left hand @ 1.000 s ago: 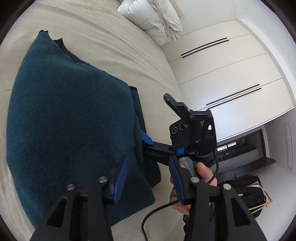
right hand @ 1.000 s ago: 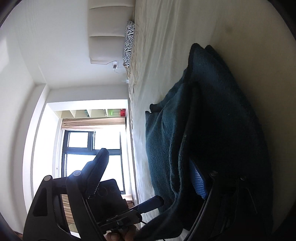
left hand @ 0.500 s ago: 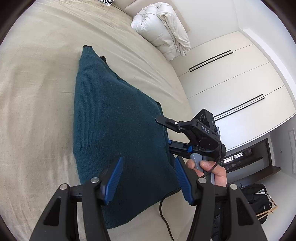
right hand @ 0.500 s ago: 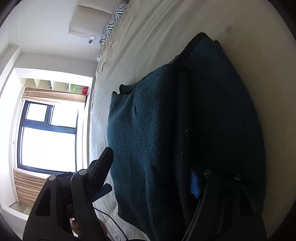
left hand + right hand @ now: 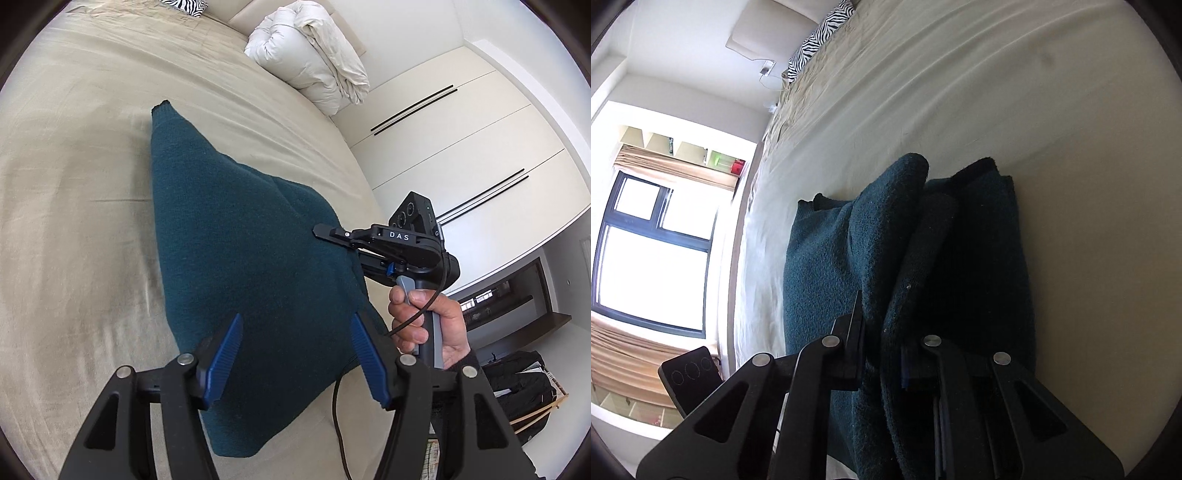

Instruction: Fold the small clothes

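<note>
Pointing away lengthwise, teal sweater [image 5: 240, 266]

We see a deep teal knitted garment [image 5: 236, 258] on a pale beige bedsheet [image 5: 74, 184]. Our left gripper [image 5: 295, 354] is black with bright blue finger pads [image 5: 225, 354]; our right gripper [image 5: 332, 236] is black too, with white lettering and a grey handle. A white duvet [image 5: 314, 51] lies bundled, a zebra-striped black-and-white pillow [image 5: 820, 33] beyond. The wardrobe doors [image 5: 461, 147] are cream with black handles; tan curtains [image 5: 676, 162] frame a black-framed window [image 5: 653, 258].
</note>
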`<state>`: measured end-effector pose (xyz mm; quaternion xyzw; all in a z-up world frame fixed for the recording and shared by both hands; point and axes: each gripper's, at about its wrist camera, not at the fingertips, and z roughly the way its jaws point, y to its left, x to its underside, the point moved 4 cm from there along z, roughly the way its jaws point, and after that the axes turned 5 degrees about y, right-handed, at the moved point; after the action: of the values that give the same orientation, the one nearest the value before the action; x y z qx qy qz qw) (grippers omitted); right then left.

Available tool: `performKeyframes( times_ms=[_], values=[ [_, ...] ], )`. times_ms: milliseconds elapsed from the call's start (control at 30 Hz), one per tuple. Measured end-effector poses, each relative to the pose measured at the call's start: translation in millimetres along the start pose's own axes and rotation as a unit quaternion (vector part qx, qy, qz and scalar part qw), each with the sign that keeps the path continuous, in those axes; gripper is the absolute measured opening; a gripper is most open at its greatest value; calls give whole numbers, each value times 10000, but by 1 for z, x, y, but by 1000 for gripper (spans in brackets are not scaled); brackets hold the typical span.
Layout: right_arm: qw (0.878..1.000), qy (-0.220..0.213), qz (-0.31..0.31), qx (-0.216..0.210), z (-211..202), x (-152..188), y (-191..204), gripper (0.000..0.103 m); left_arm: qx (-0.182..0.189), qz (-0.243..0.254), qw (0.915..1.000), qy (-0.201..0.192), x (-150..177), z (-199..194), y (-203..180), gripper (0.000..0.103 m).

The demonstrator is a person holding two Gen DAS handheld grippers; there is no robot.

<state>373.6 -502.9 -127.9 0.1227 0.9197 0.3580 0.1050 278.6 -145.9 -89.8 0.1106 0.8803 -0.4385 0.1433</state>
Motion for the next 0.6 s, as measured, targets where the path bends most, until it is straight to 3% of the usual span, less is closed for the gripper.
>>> performKeyframes(
  times_ms=[100,200,333,467,600],
  values=[
    [9987,319,383,-57,5,4,-39,12,-57,29,9999,88,1,10,0,64],
    [9966,69,641,-508,-7,14,-51,16,-111,75,9997,187,4,20,0,64],
    [9967,-85,589,-559,-21,28,-42,22,-274,198,9991,261,11,25,0,64],
    [9975,16,542,-457,-35,68,-41,33,-393,316,9984,269,16,24,-2,64],
    [9982,-10,391,-457,-41,97,-33,33,-558,561,9962,351,25,24,-6,64]
  ],
)
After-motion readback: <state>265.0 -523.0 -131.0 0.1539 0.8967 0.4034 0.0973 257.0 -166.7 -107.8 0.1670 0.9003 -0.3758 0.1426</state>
